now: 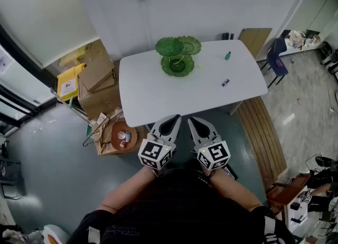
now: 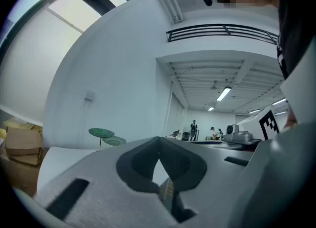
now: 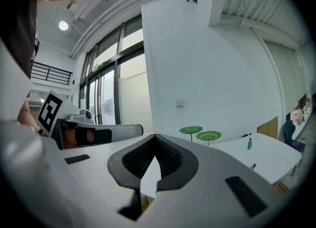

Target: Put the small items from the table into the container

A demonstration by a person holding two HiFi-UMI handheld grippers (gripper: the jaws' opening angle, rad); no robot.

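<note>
Status from my end: both grippers are side by side at the near edge of the worktop [image 1: 158, 95], pointing roughly level toward the far side. The left gripper [image 1: 173, 117] is pinched closed, tips meeting, with nothing between them. Same deal for the right gripper [image 1: 193, 120]: jaws fully together and empty.

The container is a green tiered dish [image 1: 170, 68] standing at the far edge, a bit left of the middle. It has one bigger dish low down and two smaller ones higher up. I can't tell whether anything is in them.

I can make out two small items, both on the right half of the worktop and well apart from the dish:
- a little green bottle [image 1: 228, 55], upright, near the far right corner
- a small dark blue item [image 1: 225, 83], lying flat closer to the right edge, about halfway between the far and near edges. It's too small for me to say what it is.

Off the left edge there's a pile of cardboard boxes [image 1: 97, 74] on the floor, and a wooden bench [image 1: 261, 132] runs along past the right edge.
</note>
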